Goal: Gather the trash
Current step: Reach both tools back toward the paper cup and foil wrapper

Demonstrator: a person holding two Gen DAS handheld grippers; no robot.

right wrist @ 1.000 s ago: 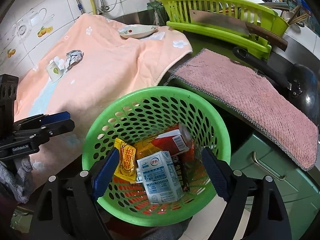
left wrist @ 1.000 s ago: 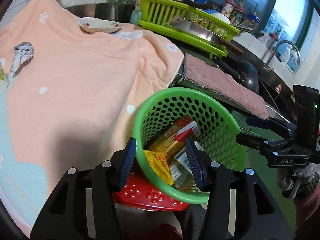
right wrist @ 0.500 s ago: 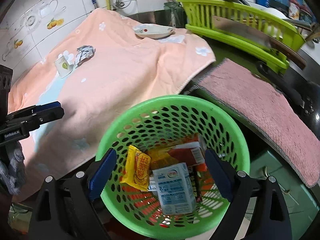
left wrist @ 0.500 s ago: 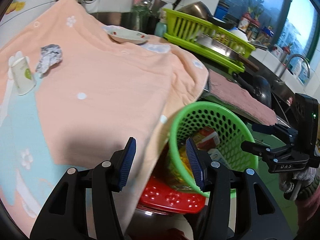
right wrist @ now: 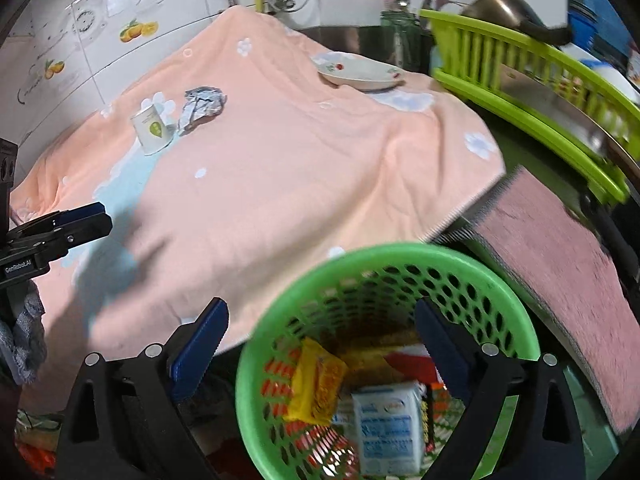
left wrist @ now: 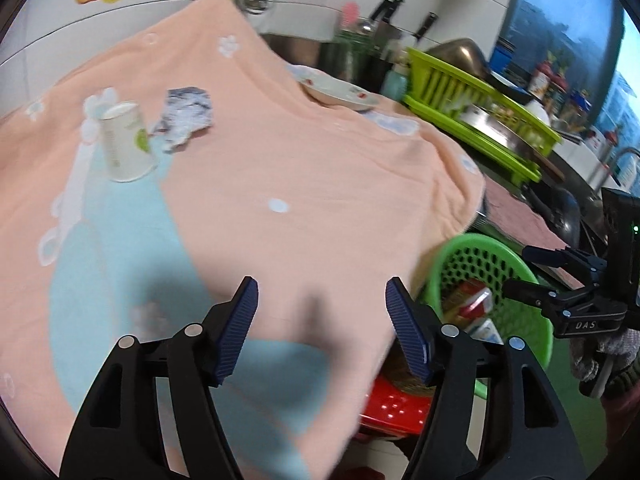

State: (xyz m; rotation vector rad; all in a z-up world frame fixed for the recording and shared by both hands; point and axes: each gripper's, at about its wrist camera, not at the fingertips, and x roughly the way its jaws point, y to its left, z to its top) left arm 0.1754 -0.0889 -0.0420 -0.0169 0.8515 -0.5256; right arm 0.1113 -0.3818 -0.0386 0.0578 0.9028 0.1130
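A white paper cup [left wrist: 125,142] [right wrist: 152,130] and a crumpled grey wrapper [left wrist: 186,114] [right wrist: 202,108] lie on the far left of the peach towel [left wrist: 300,184] [right wrist: 288,184]. A green perforated basket [right wrist: 384,272] [left wrist: 492,272] below the counter edge holds a yellow packet [right wrist: 318,386], a white carton [right wrist: 390,426] and red packaging. My left gripper [left wrist: 322,324] is open and empty above the towel's near part. My right gripper [right wrist: 320,344] is open and empty above the basket.
A white plate [left wrist: 338,90] [right wrist: 360,70] sits at the towel's far edge. A lime dish rack [left wrist: 480,108] [right wrist: 532,92] and a pink mat [right wrist: 560,256] lie to the right. A red stool [left wrist: 394,410] stands under the basket. Tiled wall behind.
Both grippers swung left, away from the basket and towards the towel. The cup and wrapper now sit nearer the middle of both views. The basket has slid to the lower right.
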